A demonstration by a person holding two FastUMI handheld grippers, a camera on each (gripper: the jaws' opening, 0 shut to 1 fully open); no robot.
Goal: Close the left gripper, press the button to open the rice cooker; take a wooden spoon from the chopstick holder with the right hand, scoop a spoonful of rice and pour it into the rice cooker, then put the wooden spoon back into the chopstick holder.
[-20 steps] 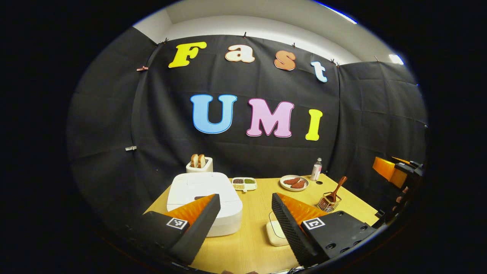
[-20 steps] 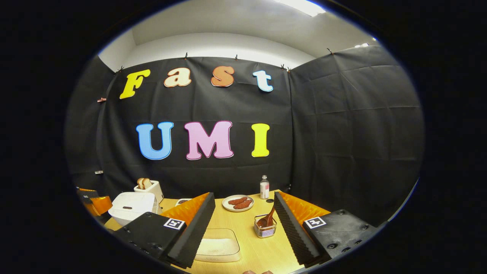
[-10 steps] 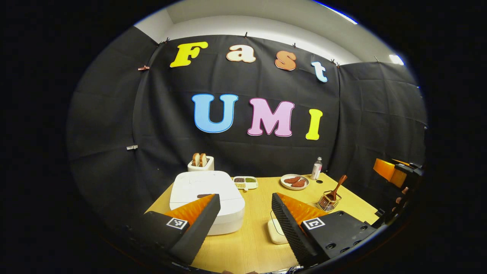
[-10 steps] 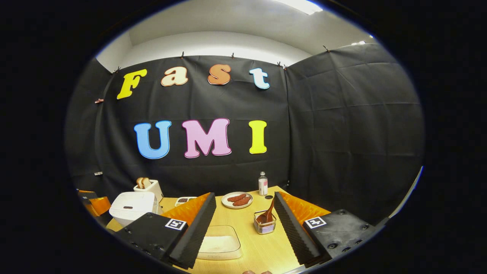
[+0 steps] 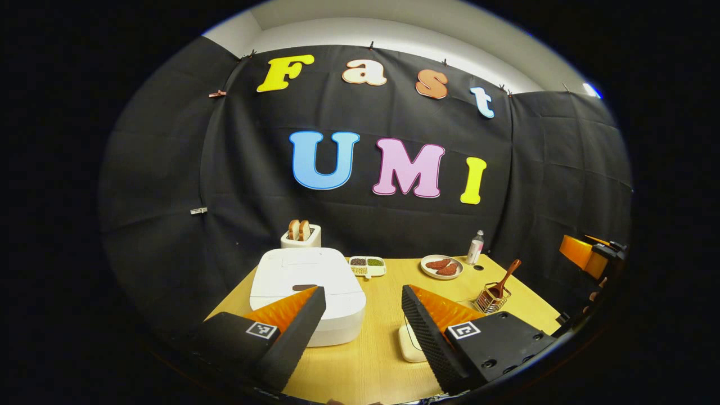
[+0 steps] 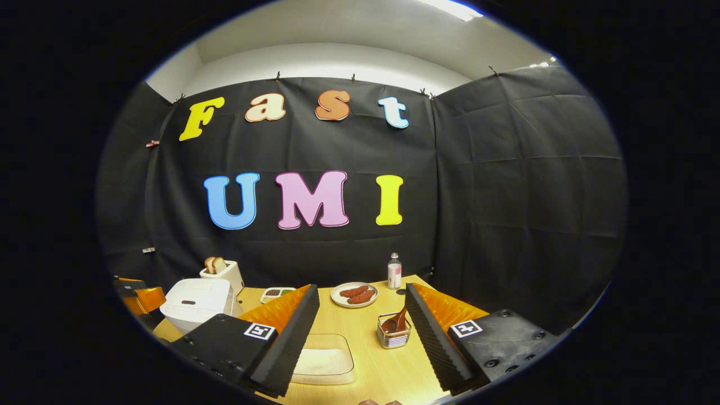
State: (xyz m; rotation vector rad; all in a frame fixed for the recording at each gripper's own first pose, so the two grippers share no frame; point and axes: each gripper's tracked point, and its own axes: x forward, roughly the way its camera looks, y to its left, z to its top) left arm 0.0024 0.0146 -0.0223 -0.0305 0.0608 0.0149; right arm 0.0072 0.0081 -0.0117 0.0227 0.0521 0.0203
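Observation:
The white rice cooker (image 5: pixel 306 278) stands with its lid down at the table's left, a dark button (image 5: pixel 304 287) at its front edge. My left gripper (image 5: pixel 363 295) hovers open just in front of it, with nothing between the fingers. A wire chopstick holder (image 5: pixel 491 299) at the right holds the wooden spoon (image 5: pixel 504 277). In the right gripper view my right gripper (image 6: pixel 361 292) is open and empty above the near table edge. The holder (image 6: pixel 394 337) with the spoon (image 6: pixel 397 322) lies ahead, close to its right finger, and the clear rice container (image 6: pixel 324 361) lies below its left finger.
A toaster (image 5: pixel 301 235) with bread stands behind the cooker. A small divided dish (image 5: pixel 367 264), a plate of sausages (image 5: pixel 441 266) and a bottle (image 5: pixel 476 246) line the far edge. The rice container (image 5: pixel 408 341) sits near the front, partly behind my left gripper's right finger.
The left gripper view has drifted slightly, with the cooker and wall sliding right and up. The right gripper view bobbed a little. Both grippers stay open.

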